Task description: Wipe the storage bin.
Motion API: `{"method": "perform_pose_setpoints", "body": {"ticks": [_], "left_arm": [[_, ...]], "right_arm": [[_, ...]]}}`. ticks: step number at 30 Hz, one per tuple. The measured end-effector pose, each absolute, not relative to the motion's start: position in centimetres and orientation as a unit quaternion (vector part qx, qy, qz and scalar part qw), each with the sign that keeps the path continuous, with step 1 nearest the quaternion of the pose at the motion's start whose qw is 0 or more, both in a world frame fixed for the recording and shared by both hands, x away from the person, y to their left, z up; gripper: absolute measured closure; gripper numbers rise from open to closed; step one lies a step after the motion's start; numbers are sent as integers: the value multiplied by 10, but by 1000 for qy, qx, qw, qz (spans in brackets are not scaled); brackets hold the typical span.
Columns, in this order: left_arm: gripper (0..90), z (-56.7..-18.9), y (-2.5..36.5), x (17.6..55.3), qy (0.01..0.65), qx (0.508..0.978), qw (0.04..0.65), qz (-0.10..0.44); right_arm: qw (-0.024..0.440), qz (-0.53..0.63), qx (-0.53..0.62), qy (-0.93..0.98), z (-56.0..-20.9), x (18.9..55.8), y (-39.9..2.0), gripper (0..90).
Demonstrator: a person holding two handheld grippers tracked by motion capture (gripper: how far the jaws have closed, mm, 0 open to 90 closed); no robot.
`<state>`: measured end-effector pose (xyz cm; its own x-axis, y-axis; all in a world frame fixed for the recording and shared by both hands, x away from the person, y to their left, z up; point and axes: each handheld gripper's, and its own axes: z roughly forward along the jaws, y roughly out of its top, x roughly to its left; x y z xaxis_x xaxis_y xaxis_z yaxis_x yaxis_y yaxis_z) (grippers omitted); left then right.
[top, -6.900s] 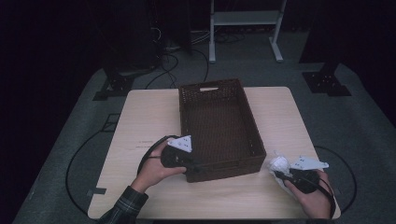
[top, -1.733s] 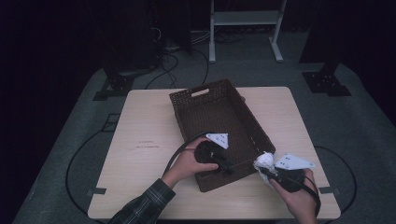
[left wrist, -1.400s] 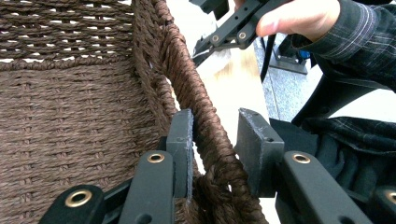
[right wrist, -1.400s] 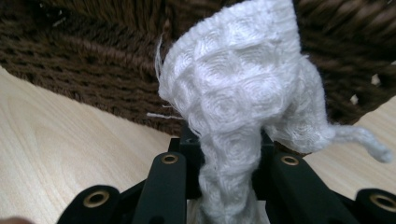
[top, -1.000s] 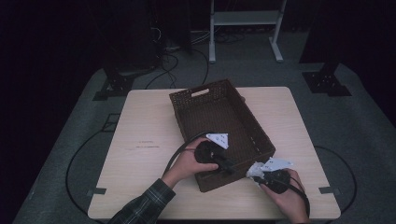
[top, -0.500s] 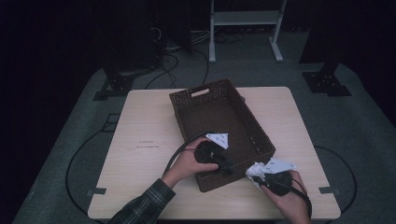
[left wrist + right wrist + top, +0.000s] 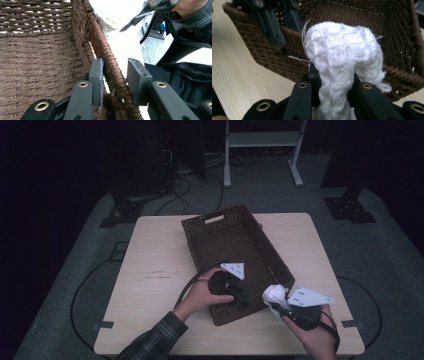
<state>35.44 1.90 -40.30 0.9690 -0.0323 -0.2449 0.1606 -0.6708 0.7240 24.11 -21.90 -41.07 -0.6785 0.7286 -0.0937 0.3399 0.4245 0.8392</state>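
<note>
Fingers of the right gripper (image 7: 333, 98) are clamped on a white cloth (image 7: 342, 60) at the bench's near edge; the basket (image 7: 235, 257) rim, straddled by the left gripper (image 7: 115, 77), awaits it

Cloth (image 7: 342, 62) bunches over the right gripper (image 7: 334, 82), so its jaw tips are hidden and the cloth runs off frame at 6 o'clock. Basket (image 7: 37, 62) cut off at 9 and 12 o'clock in the left gripper view.
</note>
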Motion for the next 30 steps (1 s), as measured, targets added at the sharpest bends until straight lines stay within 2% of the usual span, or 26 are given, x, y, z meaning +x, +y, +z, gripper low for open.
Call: {"method": "perform_pose_setpoints", "body": {"ticks": [30], "left_arm": [[661, -403, 19, 354, 35, 906, 405, -118]], "right_arm": [[165, 306, 337, 875, -477, 265, -194, 734]]}}
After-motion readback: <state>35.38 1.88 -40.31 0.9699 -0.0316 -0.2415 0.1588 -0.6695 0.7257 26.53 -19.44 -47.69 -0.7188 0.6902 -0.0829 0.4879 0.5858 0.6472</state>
